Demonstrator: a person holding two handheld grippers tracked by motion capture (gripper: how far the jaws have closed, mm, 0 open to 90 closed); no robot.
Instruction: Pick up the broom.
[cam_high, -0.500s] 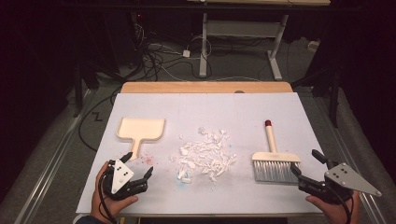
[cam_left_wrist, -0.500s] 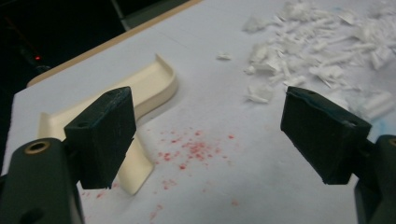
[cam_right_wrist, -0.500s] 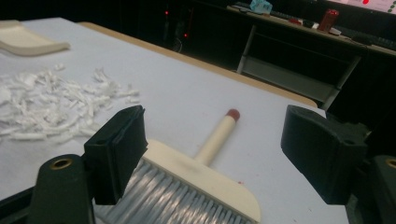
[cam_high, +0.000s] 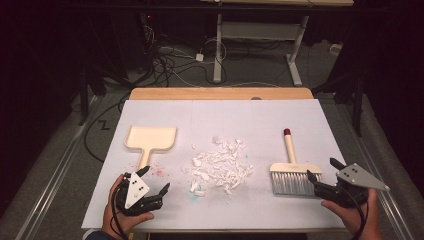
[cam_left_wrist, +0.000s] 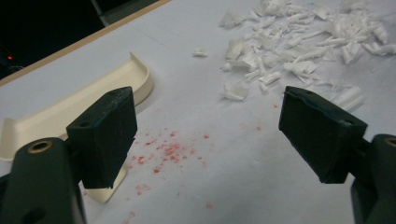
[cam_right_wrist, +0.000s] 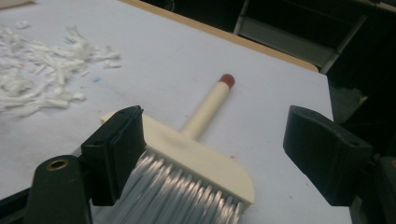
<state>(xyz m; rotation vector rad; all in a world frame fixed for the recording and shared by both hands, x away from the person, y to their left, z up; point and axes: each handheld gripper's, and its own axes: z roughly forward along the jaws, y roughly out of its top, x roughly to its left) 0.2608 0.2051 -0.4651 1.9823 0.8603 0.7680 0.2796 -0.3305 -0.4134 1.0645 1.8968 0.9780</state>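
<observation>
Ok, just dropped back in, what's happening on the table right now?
A person holds a gripper in each hand at the near edge of the table. The left gripper hangs open beside the cream dustpan's handle; the right gripper is open next to the brush, whose bristles point toward the person. Neither tool is gripped. The pile of white paper scraps lies between them, unswept.

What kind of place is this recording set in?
Probably a lab or workshop: a paper-covered table, loose cables on the floor behind it, and a bare desk frame in the dark.
</observation>
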